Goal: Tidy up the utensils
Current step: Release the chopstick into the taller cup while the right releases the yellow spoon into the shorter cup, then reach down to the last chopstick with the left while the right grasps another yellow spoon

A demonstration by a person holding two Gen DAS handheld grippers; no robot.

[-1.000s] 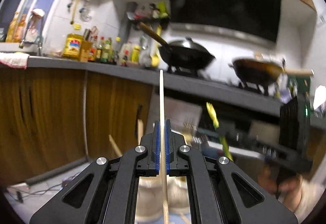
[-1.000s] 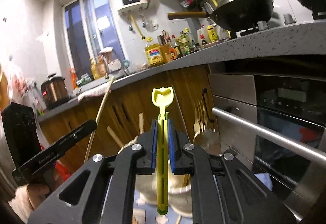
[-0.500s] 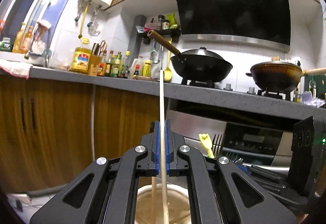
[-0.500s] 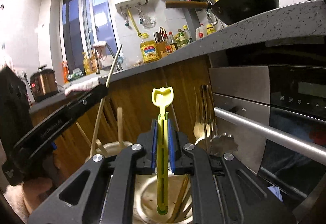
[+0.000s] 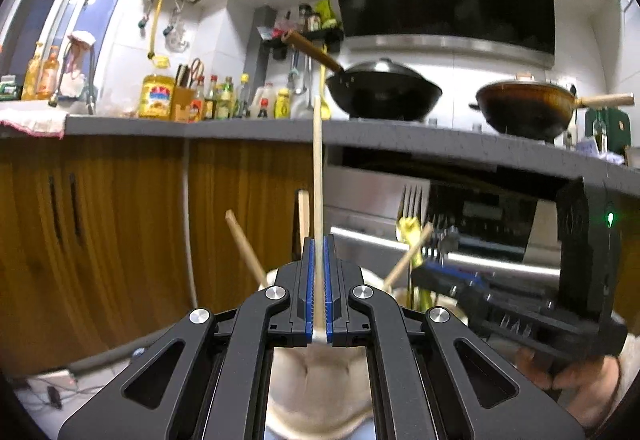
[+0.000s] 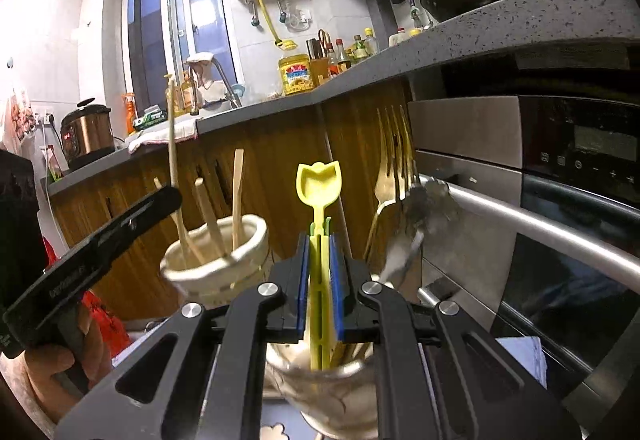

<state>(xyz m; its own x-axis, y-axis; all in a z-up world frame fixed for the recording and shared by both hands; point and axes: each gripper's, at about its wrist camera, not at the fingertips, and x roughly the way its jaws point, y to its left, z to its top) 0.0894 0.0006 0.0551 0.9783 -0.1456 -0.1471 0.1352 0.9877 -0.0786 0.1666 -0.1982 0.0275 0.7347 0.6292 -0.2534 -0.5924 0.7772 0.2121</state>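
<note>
My left gripper [image 5: 318,240] is shut on a wooden chopstick [image 5: 317,175] held upright over a cream cup [image 5: 316,372] that holds other chopsticks [image 5: 244,246]. My right gripper [image 6: 319,240] is shut on a yellow plastic spoon [image 6: 319,185], upright, its lower end inside a glass cup [image 6: 340,392]. That cup also holds a metal fork [image 6: 394,163] and a metal spoon [image 6: 428,199]. The cream cup [image 6: 216,260] shows left of it in the right wrist view, with the left gripper [image 6: 172,195] above it. The right gripper [image 5: 440,272] shows at the right of the left wrist view.
Wooden cabinet doors [image 5: 120,224] and a grey countertop [image 5: 240,127] stand behind. An oven with a steel handle [image 6: 540,220] is close on the right. A black wok [image 5: 384,91] and a brown pan [image 5: 528,107] sit on the stove. Bottles [image 5: 224,99] line the counter.
Both grippers have moved down towards their cups. The chopstick's lower end has slid up to the left pads. The cream cup and its chopsticks now show clearly in both views.
</note>
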